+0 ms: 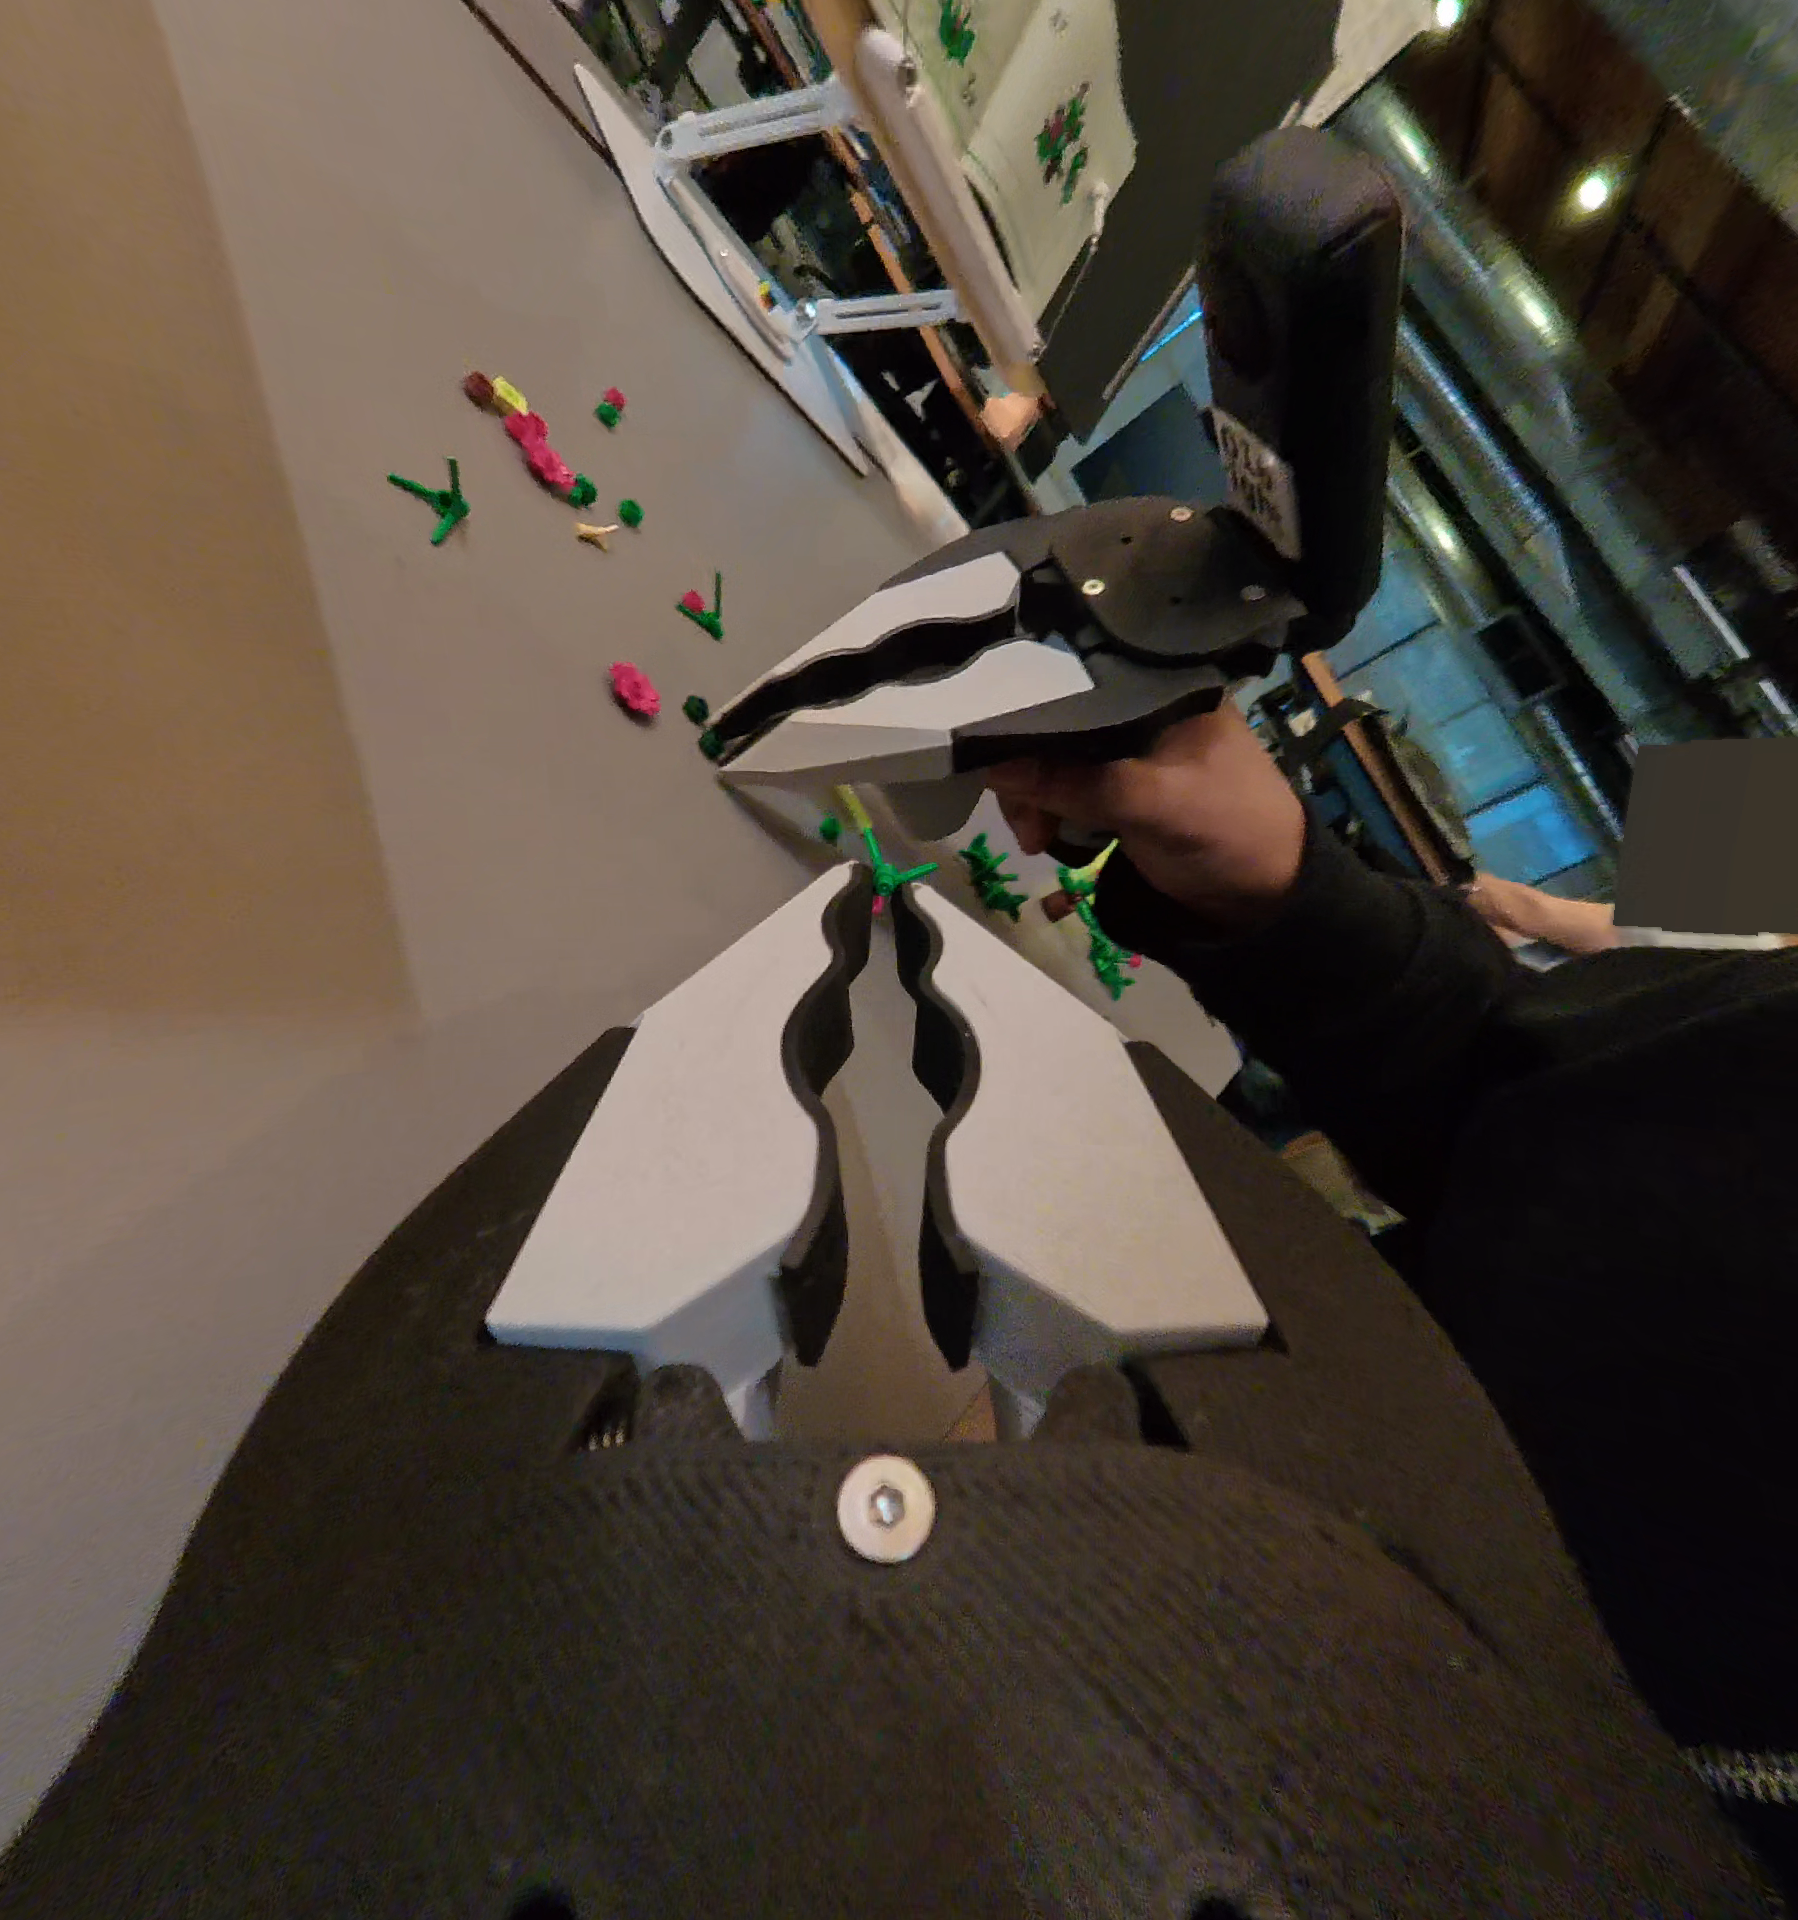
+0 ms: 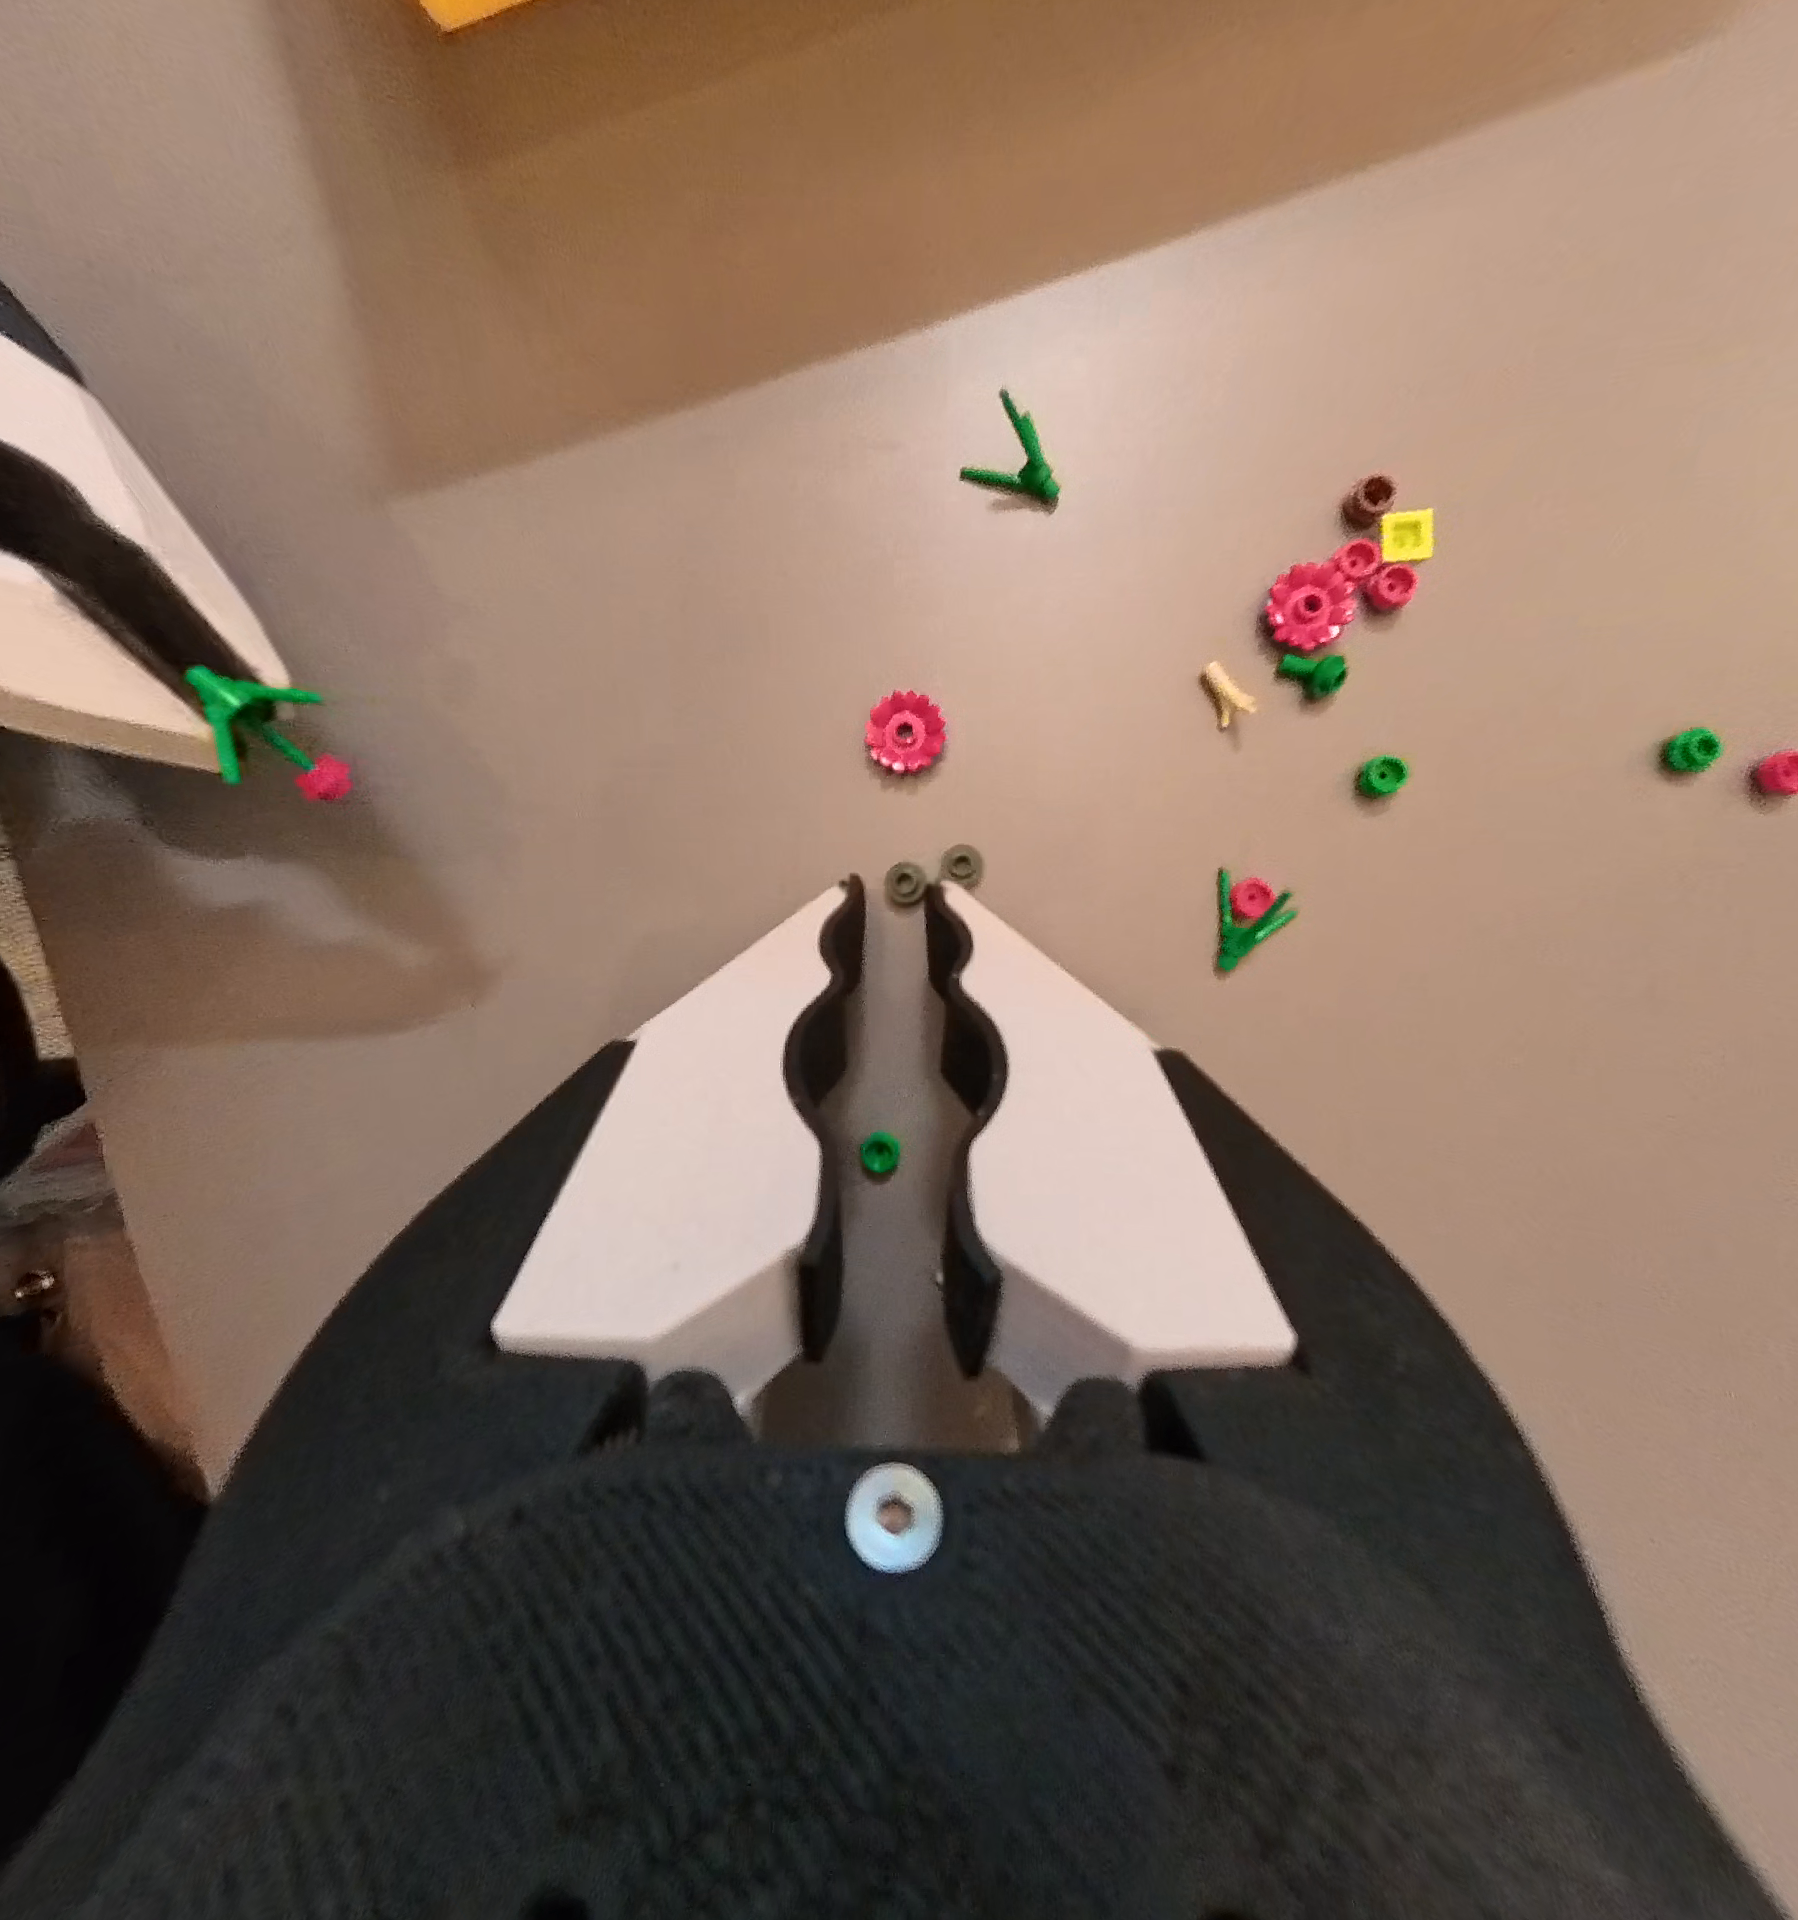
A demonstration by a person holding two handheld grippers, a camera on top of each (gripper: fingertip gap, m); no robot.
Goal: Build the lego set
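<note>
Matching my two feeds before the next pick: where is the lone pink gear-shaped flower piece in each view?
Left wrist view: pink gear-shaped flower piece, left of centre on the grey table.
Right wrist view: same piece, about centre of the picture.
Shared landmark: loose green three-pronged stem piece, lying alone beyond the flower in both.

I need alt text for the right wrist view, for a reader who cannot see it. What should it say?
The right gripper hovers, slightly open, over a beige table just short of two small dark green round pieces. At the left edge, the left gripper holds a green stem with a pink flower. Pink, green, yellow and brown Lego pieces lie scattered to the right.
</note>
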